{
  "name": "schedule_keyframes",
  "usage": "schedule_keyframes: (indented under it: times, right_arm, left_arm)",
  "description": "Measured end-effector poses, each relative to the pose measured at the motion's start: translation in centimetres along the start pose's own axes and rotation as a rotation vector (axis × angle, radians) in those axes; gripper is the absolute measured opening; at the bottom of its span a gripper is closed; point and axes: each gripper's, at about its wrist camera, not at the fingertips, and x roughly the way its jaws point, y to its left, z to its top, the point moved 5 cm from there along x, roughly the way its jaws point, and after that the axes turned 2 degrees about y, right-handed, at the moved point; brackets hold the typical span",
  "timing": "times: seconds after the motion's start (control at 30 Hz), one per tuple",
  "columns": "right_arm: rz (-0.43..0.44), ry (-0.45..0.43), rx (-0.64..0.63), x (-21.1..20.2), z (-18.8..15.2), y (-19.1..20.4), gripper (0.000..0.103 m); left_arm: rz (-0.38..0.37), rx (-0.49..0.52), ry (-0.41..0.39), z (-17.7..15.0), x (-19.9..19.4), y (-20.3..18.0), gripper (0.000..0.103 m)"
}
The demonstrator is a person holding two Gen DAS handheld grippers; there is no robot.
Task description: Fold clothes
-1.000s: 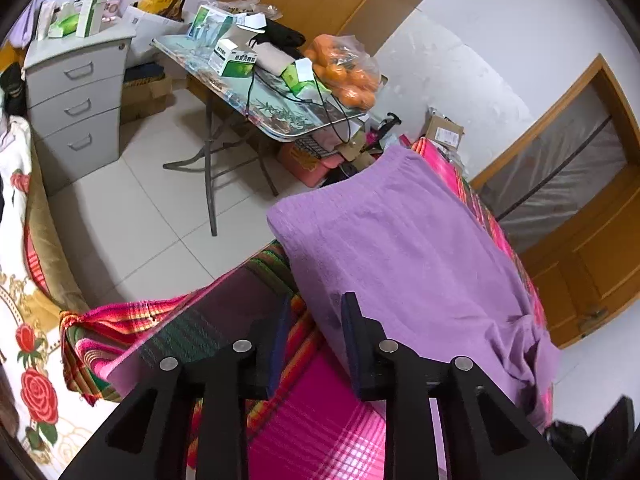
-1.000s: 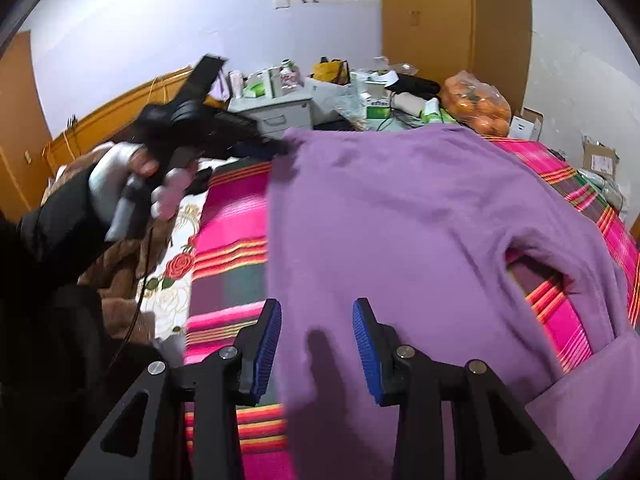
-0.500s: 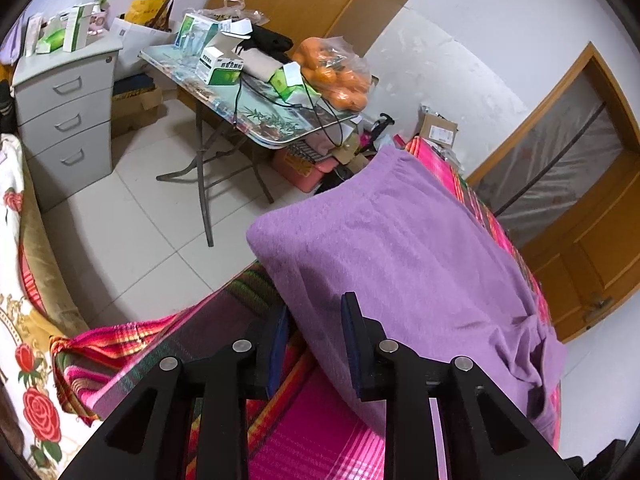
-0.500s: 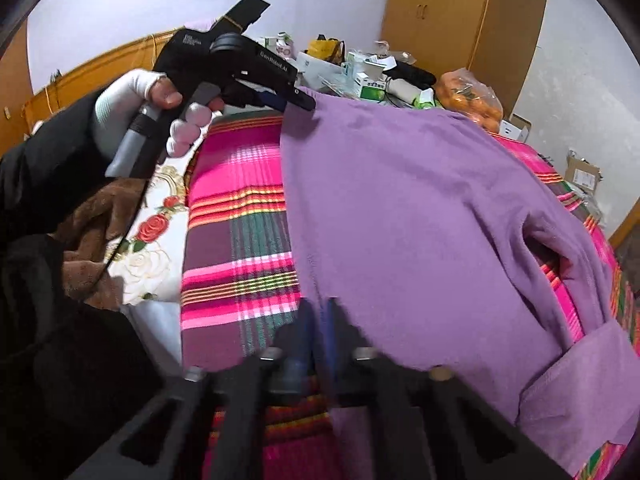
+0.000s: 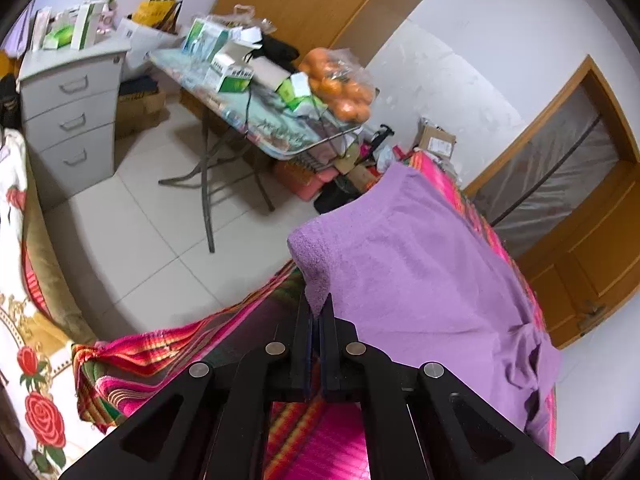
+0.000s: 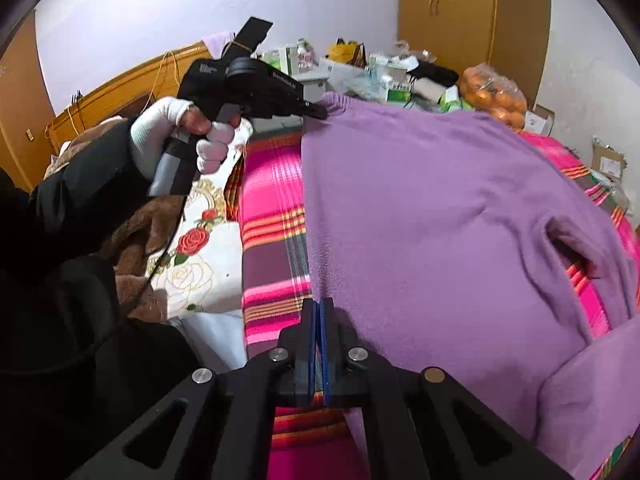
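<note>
Your left hand-held gripper point(image 5: 318, 310) is pressed together on a corner of the purple sweater point(image 6: 440, 220), lifting it slightly off the striped pink blanket point(image 6: 272, 200) on the bed. Your right hand-held gripper point(image 6: 317, 310) pinches the same sweater's near edge at 6 o'clock in its view. The sweater lies spread flat, one sleeve point(image 6: 592, 392) folded at 4 o'clock. Your gloved left hand point(image 6: 176, 136) sits at 10 o'clock.

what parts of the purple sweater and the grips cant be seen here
- Purple fleece sweater: its near end runs off the right wrist view's bottom edge.
- Right gripper: the shut fingers cover the pinched edge.
- Left gripper: the cloth it pinches is hidden between its fingers.
</note>
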Motion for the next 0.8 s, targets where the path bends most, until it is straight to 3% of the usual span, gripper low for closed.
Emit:
schedule_keyframes:
  times: [0.23,0.37,0.5,0.67,0.8]
  right_arm:
    - [0.055,0.000,0.074,-0.6,-0.4,-1.5,0.005]
    - [0.004,-0.103,0.188,-2.9,0.2,-4.5,0.015]
    - [-0.077,-0.139,0.329,-3.8,0.2,-9.6,0.019]
    - [-0.183,-0.175,0.510,-4.8,-0.1,-16.1,0.022]
    - [-0.291,-0.166,0.576,-6.2,-0.4,-21.6,0.023]
  left_arm:
    - [0.000,0.025,0.023,-0.4,-0.7,0.5,0.005]
    - [0.047,0.038,-0.014,-0.3,-2.5,1.1,0.002]
    - [0.014,0.114,-0.023,-0.1,-3.0,-1.9,0.002]
    - [-0.065,0.244,0.044,-1.4,-1.2,-7.4,0.003]
    - [-0.113,0.311,0.109,-2.9,1.0,-10.9,0.003]
